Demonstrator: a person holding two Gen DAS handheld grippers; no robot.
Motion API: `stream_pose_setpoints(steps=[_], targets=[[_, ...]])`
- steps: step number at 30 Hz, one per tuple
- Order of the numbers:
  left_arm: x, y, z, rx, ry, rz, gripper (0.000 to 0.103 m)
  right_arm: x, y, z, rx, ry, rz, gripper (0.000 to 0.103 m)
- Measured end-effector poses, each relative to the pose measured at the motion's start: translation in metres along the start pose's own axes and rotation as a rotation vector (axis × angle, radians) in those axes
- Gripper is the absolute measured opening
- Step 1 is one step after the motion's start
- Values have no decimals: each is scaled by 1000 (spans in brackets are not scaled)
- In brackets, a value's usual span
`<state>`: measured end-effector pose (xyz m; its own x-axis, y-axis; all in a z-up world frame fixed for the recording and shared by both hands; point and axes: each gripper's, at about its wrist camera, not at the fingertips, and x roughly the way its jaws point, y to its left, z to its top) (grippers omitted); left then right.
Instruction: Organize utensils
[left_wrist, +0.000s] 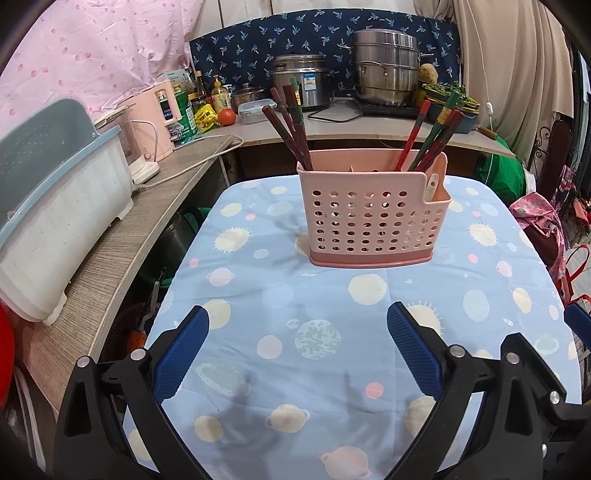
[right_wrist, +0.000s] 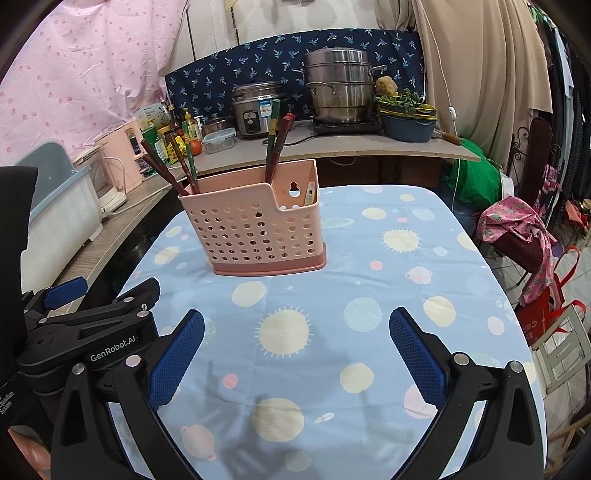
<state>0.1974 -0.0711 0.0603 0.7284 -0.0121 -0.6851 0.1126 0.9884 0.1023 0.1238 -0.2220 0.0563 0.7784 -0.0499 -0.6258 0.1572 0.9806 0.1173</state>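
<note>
Between your left gripper's (left_wrist: 297, 325) blue pads there is only bare tablecloth (left_wrist: 332, 387); the jaws stand wide and hold nothing. Your right gripper (right_wrist: 297, 326) is the same, spread wide over the cloth with nothing between its pads. From the right wrist view, the left gripper sits just beside it at the near left edge of the table.

Farther out, toward the far middle of the table, stands one pink perforated utensil holder (left_wrist: 364, 218), upright on the cloth and well apart from both sets of jaws. Chopsticks stand in it in two bunches: a left bunch (left_wrist: 291, 125) of about four or five dark red sticks leaning left, and a right bunch (left_wrist: 432, 129) of about four, red and green, leaning right. A pale handle (left_wrist: 432, 184) shows in the lower right compartment; what it belongs to you cannot tell.

No loose utensil lies anywhere on the cloth in either view, so the sorting looks finished, or very nearly. Judging by that, little is left for you beyond drawing back.
</note>
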Motion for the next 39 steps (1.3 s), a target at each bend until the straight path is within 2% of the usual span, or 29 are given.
stream_pose_setpoints(steps=[39], targets=[[4,13,1,-31,-2,41,94,8,-4,0,9,17,-19,97]])
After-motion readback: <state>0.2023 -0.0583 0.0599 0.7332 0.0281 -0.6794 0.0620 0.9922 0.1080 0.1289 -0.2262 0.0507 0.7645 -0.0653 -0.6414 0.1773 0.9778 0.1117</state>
